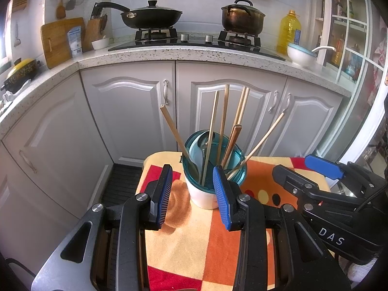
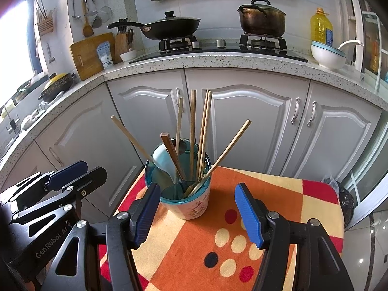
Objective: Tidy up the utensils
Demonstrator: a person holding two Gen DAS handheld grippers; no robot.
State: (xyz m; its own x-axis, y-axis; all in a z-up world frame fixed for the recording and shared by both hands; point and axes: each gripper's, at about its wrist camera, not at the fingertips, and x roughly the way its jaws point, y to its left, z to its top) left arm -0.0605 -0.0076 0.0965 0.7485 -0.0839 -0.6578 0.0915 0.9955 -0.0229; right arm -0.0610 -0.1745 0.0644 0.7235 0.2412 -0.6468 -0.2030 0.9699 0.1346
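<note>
Left wrist camera: sits behind own blue-padded fingers, looks forward and down over patterned cloth [image 1: 194, 242], holder of chopsticks [image 1: 206, 191] close ahead, slightly right of centre. Right gripper [image 1: 325, 167] enters at right edge.

Right wrist camera: same downward tilt, set further right; holder [image 2: 191, 206] close, left of centre, left gripper [image 2: 70, 172] at left edge.

Shared: cloth, holder, grey cabinets [image 1: 131, 106], speckled counter [image 2: 218, 60], stove with pan [image 1: 150, 17] and pot [image 2: 262, 19], facing both.

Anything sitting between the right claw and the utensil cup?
Nothing: in the right wrist view only bare patterned cloth lies between the open right claw and the utensil cup, which stands just beyond its left pad.
</note>
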